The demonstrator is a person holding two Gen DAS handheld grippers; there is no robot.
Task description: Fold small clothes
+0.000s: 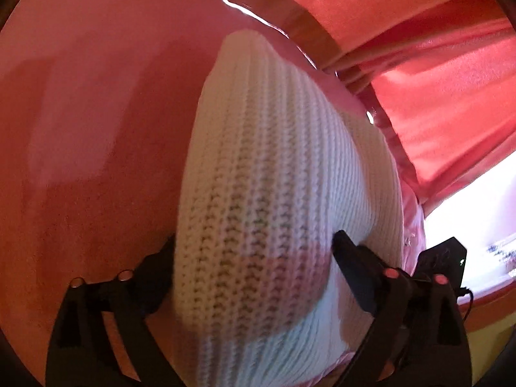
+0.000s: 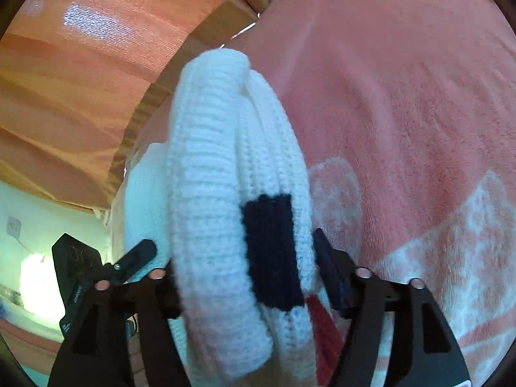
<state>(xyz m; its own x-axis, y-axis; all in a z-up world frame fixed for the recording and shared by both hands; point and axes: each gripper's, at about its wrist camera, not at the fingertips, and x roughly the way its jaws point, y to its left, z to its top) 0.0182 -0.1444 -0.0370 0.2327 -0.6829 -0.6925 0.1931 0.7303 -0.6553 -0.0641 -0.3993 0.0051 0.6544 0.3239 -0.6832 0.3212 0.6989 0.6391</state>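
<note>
Pink, soft blanket (image 1: 80,113) covers the bed under everything, and red-orange curtains (image 1: 435,64) hang behind it next to a wooden bed rail (image 1: 309,29). On the blanket lies a thick white knitted sweater (image 1: 258,177), bunched into a long roll that runs away from both cameras. The left wrist view shows only its plain white ribbed side. The right wrist view shows more: a dark blue knitted patch (image 2: 271,251) and a small red patch (image 2: 325,332) on the sweater, plus a fat rolled edge on its left side. That view also shows white shapes (image 2: 451,258) printed on the pink blanket and a pale wall with a socket (image 2: 13,225) far to the left. The left wrist view instead has a bright window glow at the far right. The left gripper (image 1: 254,251) has its black fingers (image 1: 351,258) spread wide, one on each side of the sweater roll, and I cannot tell whether the pads press the wool. The right gripper (image 2: 235,251) also stands with its black fingers (image 2: 325,258) apart around the roll, near the blue patch, and I cannot tell whether it squeezes. Each view catches the other gripper's black body at its edge. It bears small marks, but they are too tiny and blurry to read.
</note>
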